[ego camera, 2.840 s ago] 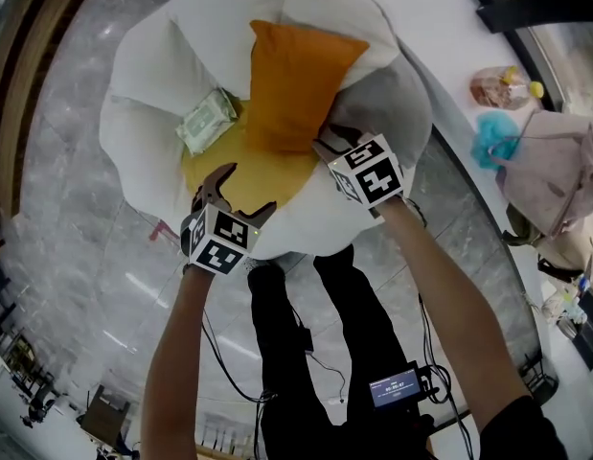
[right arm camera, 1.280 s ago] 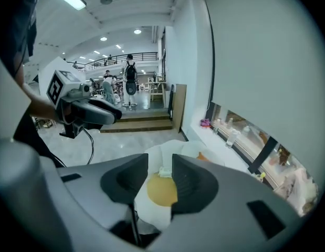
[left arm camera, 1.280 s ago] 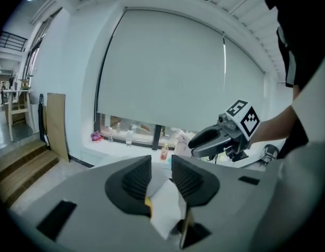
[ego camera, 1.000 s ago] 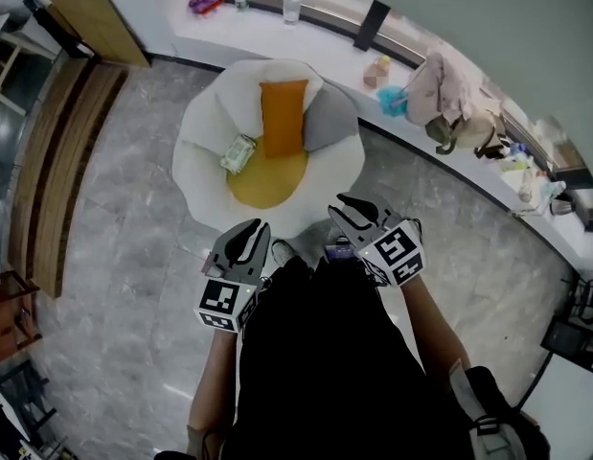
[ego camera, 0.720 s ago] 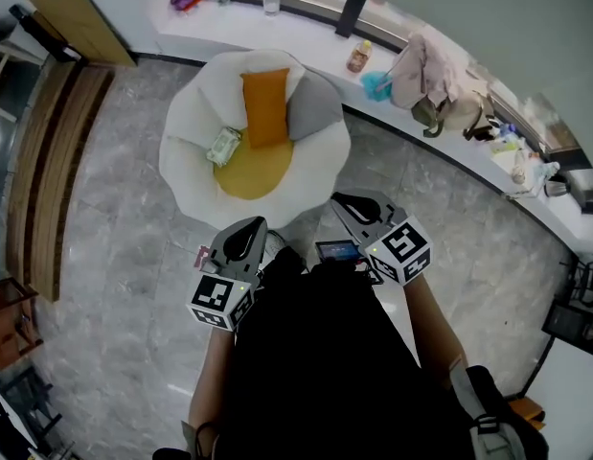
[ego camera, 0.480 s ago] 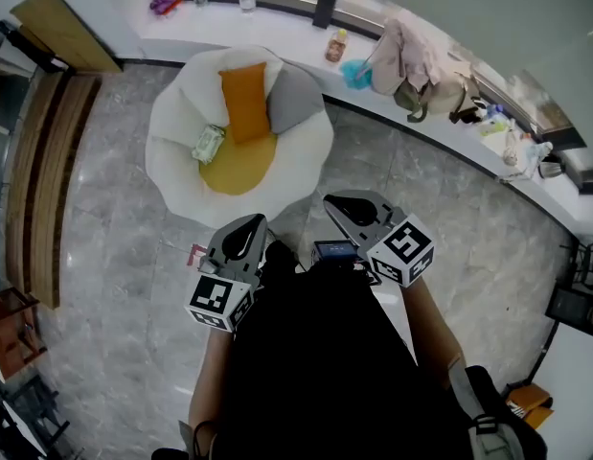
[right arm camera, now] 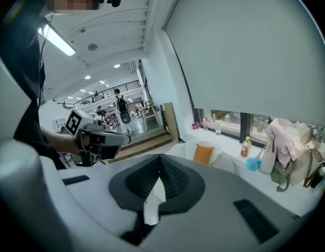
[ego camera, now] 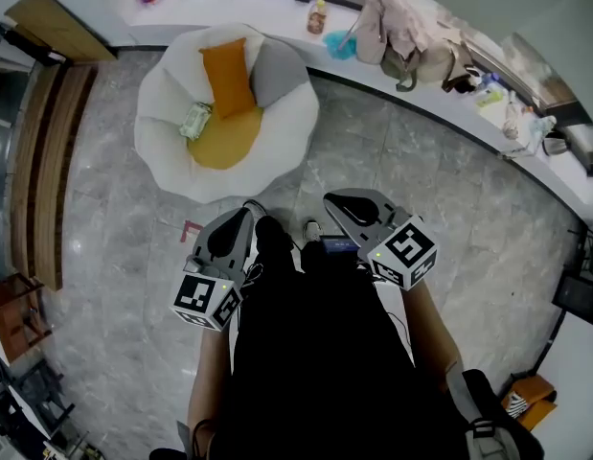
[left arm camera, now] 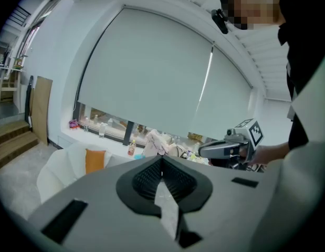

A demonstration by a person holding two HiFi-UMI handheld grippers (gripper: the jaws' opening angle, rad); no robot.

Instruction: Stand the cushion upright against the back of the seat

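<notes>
The left gripper (ego camera: 242,213) and right gripper (ego camera: 334,202) are both pressed together. Well ahead of them, the orange cushion (ego camera: 227,77) stands upright against the back of the white chair (ego camera: 162,151), its long axis running up the backrest

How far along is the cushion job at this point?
Done: the orange cushion stands upright against the back of the white seat. In hand: nothing; the left hand-held gripper and right hand-held gripper are shut, empty, apart from the seat. Left: apparently nothing.
</notes>
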